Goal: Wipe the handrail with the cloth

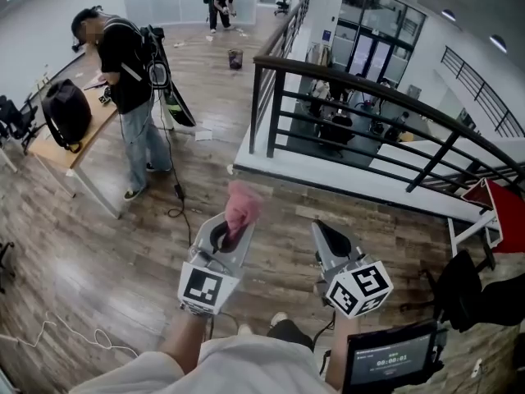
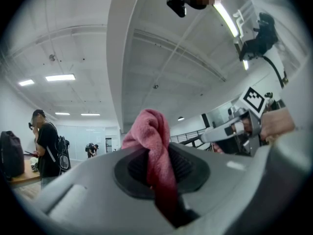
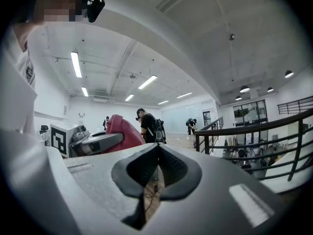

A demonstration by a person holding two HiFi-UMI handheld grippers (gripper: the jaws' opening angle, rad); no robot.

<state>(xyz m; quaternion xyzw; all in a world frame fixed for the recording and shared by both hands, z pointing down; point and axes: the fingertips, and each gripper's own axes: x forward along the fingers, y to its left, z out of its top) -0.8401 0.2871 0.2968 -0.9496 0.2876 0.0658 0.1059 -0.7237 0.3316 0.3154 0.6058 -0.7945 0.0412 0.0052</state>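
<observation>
A pink cloth point(image 1: 241, 206) sticks up out of my left gripper point(image 1: 229, 234), which is shut on it; in the left gripper view the cloth point(image 2: 154, 146) bunches between the dark pads. My right gripper point(image 1: 326, 232) is held beside it, shut with nothing in it, its pads point(image 3: 176, 173) meeting at the tips. The dark metal handrail point(image 1: 353, 76) curves across the head view ahead and to the right, well beyond both grippers. From the right gripper view the handrail point(image 3: 259, 126) runs off at the right and the cloth point(image 3: 122, 131) shows at the left.
A person in black point(image 1: 131, 89) stands at a wooden table point(image 1: 78, 142) with a black backpack point(image 1: 66, 112) on the left. Another person point(image 1: 220, 5) bends over far off. Cables point(image 1: 57, 335) lie on the wood floor. A chair point(image 1: 463, 290) and a red object point(image 1: 500, 212) are at the right.
</observation>
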